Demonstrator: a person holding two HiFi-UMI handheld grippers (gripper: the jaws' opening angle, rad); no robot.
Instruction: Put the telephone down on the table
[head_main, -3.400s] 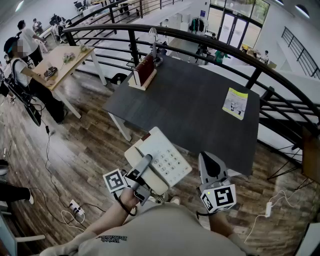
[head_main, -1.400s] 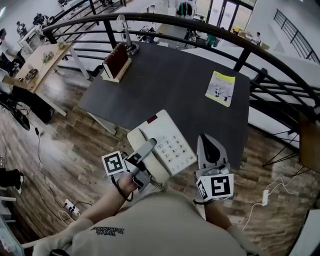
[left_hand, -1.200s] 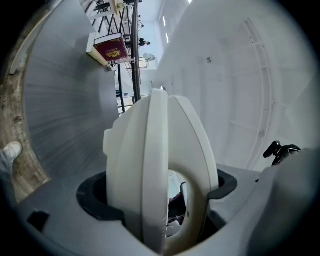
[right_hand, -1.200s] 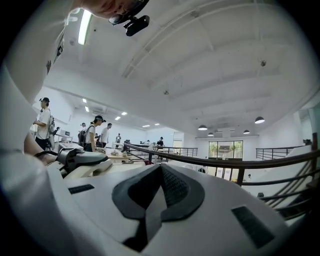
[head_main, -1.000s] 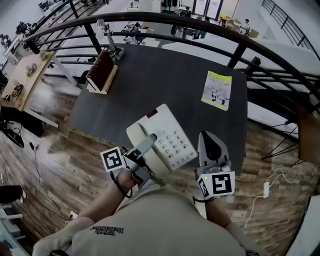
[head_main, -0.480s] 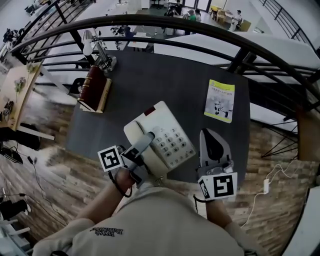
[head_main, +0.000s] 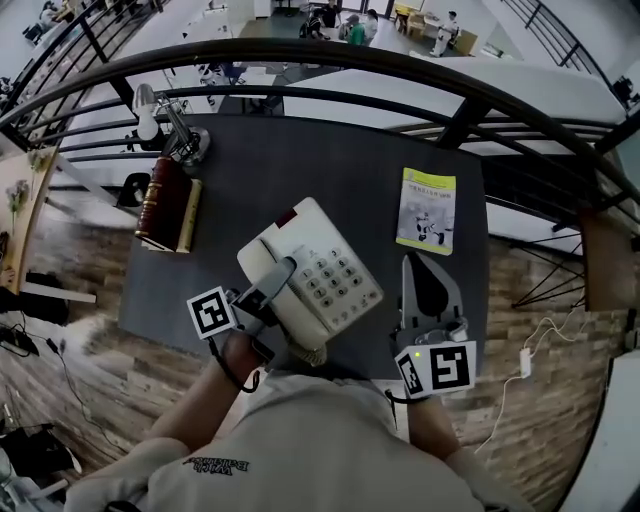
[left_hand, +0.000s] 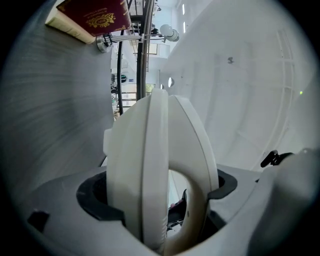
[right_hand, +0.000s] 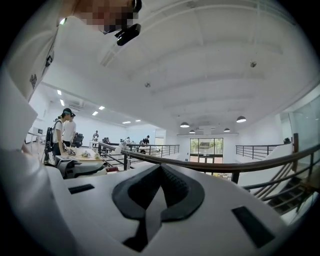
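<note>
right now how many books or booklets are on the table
2: a red book at the table's left edge, a yellow booklet toward its right side. The telephone may hide more.

the telephone (head_main: 335, 285), carried in the left tongs (head_main: 276, 280), has come forward over the table (head_main: 330, 170).

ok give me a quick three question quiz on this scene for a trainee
1. True or false: the right gripper holds the booklet.
2. Pick one: what are the left gripper's fingers shut on? A the booklet, B the telephone, C nothing.
3. Fill in: in the head view, the red book lies near the table's ___ edge.

Key: 1 false, since its fingers are shut on nothing. 2 B. 3 left.
</note>
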